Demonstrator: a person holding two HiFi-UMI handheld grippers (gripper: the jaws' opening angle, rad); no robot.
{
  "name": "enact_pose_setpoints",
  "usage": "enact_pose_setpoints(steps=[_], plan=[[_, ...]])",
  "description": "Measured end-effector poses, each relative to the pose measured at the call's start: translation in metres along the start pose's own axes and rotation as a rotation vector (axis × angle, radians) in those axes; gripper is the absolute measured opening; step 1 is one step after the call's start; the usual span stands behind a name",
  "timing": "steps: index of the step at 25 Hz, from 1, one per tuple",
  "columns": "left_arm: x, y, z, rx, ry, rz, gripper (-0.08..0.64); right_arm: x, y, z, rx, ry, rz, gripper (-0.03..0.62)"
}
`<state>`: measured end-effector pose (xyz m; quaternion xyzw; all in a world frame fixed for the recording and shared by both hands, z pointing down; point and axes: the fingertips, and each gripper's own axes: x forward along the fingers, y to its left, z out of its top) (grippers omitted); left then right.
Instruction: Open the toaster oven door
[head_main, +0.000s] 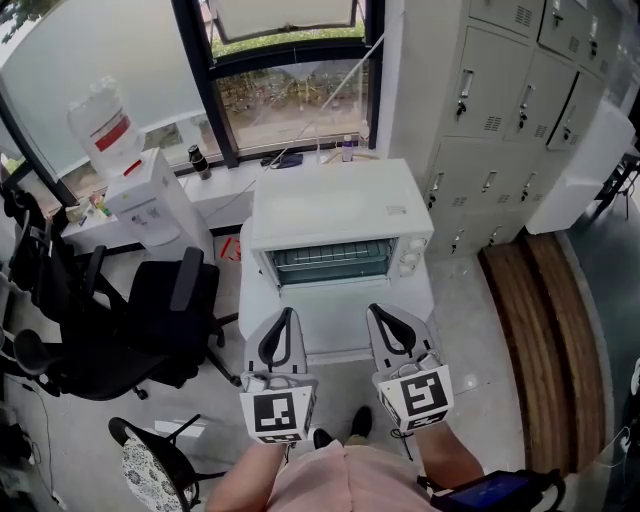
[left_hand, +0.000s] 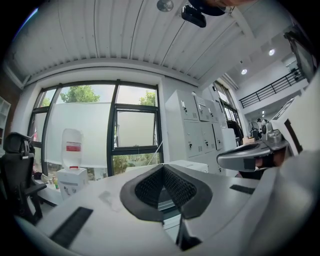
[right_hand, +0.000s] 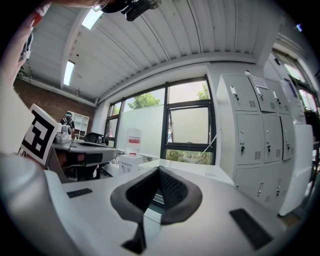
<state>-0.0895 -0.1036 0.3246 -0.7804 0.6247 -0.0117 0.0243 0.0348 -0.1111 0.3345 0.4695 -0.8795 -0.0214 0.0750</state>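
Sitting shut, the white toaster oven (head_main: 340, 212) shows its glass door (head_main: 330, 262).

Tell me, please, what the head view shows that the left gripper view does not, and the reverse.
Only the head view shows the knobs on the oven's front and the wooden bench. Only the left gripper view shows the ceiling and a railing high up. Both show the toaster oven, the water dispenser, the grey lockers and the left gripper, jaws shut on nothing.
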Motion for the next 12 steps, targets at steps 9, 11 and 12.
enact_pose_setpoints(steps=[9,11,12], plan=[[-0.0024,0.0027,-0.0033,0.014,0.01,0.003,0.012,0.0004,0.0031,-0.0001,0.005,-0.007,-0.003,0.0],[-0.0033,0.003,-0.0053,0.033,0.016,-0.001,0.012,0.0001,0.0032,-0.0001,0.007,-0.01,-0.003,0.002],[-0.0037,0.0032,-0.0061,0.041,0.018,-0.002,0.012,0.0001,0.0033,-0.0001,0.008,-0.012,-0.003,0.001]])
